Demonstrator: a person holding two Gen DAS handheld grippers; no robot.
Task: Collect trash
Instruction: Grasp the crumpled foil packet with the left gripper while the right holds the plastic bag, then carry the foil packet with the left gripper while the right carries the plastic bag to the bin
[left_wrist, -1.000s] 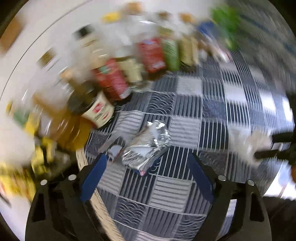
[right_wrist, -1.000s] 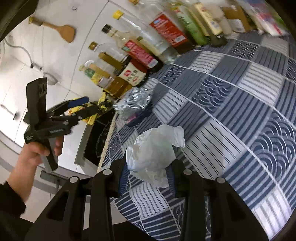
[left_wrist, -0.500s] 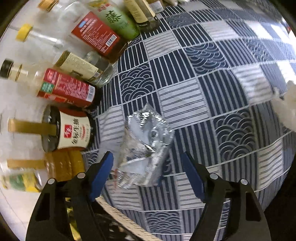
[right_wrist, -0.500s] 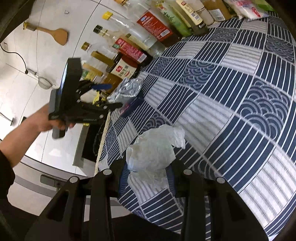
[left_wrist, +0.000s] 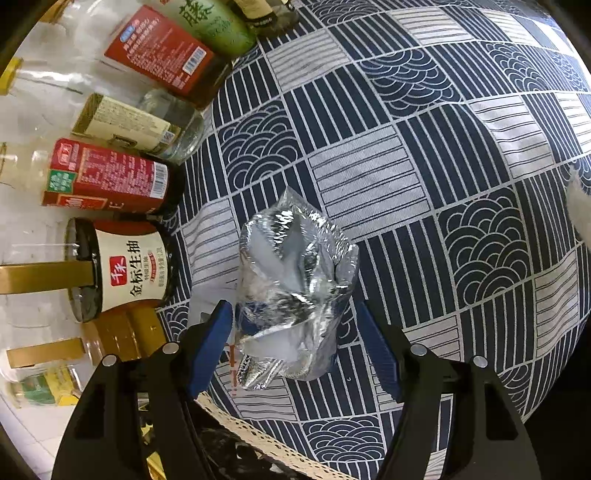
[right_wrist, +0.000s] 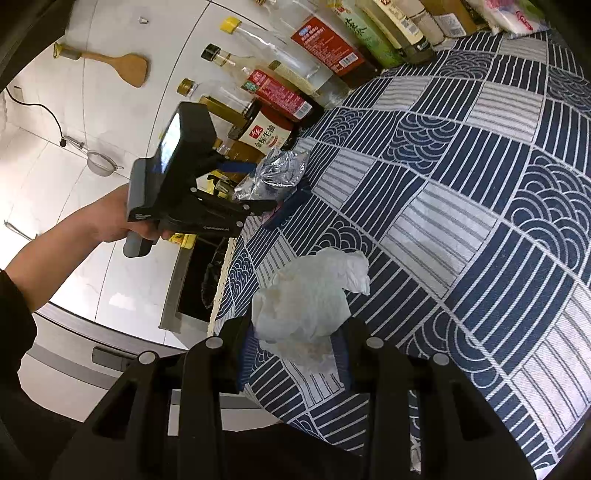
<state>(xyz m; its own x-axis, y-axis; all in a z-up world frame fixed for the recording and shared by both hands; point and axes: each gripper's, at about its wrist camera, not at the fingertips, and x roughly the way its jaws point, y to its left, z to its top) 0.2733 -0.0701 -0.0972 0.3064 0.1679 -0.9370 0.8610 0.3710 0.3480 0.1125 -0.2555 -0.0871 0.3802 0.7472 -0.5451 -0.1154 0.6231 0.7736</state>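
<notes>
A crumpled silver foil wrapper lies on the blue patterned tablecloth near the bottles. My left gripper is open, its blue pads on either side of the wrapper's near end, not pressing it. The wrapper also shows in the right wrist view, between the left gripper's fingers. My right gripper is shut on a crumpled white tissue and holds it above the cloth near the table edge.
A row of sauce and oil bottles stands along the wall left of the wrapper, the soy sauce bottle closest. The cloth's lace edge and a dark gap lie below. A wooden spatula hangs on the wall.
My left gripper has moved in over the foil wrapper until its open fingers straddle it. My right gripper keeps holding the tissue, shifted slightly.
</notes>
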